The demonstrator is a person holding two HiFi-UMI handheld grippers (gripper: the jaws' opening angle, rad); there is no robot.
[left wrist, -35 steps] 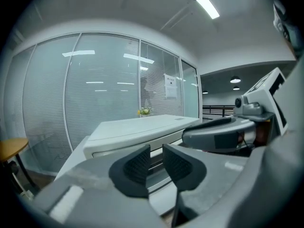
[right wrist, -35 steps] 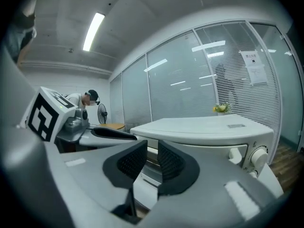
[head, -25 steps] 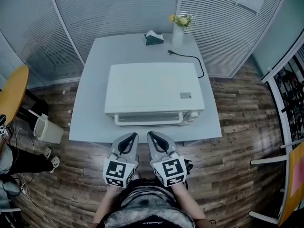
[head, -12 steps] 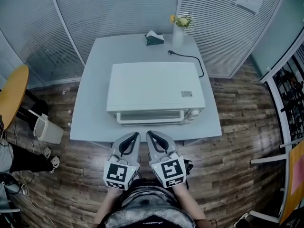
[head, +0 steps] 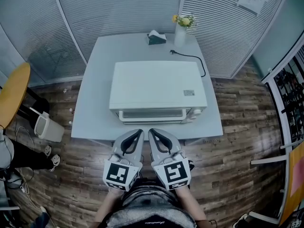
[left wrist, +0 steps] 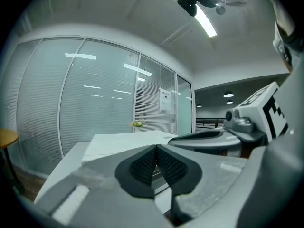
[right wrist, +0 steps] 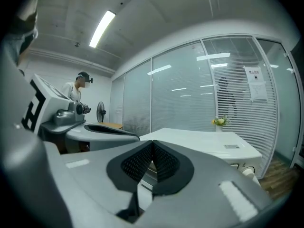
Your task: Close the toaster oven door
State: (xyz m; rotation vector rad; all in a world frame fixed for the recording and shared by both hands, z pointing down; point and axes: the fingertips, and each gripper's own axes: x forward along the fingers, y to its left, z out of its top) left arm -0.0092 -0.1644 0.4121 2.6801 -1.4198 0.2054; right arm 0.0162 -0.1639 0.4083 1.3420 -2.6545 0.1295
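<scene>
A white toaster oven [head: 158,87] stands in the middle of the grey table [head: 95,113]. Its glass door [head: 153,114] faces me and looks upright against the front. Both grippers hover side by side just in front of the table's near edge, a short way from the door. My left gripper [head: 139,132] is shut with nothing in it, its ribbed pads meeting [left wrist: 156,148]. My right gripper [head: 152,131] is also shut and holds nothing [right wrist: 152,146]. The oven's top [right wrist: 209,141] and a knob [right wrist: 247,171] show past the right jaws.
A vase of flowers [head: 180,30], a tissue box [head: 156,37] and the oven's power cord [head: 190,58] lie at the table's far side. An orange round table [head: 12,96], a white bin [head: 47,127] and a person's legs [head: 23,158] are at the left.
The head view has drifted slightly, so the oven sits a bit further right in the picture. Both grippers stay shut, side by side, and have edged a little towards the table.
</scene>
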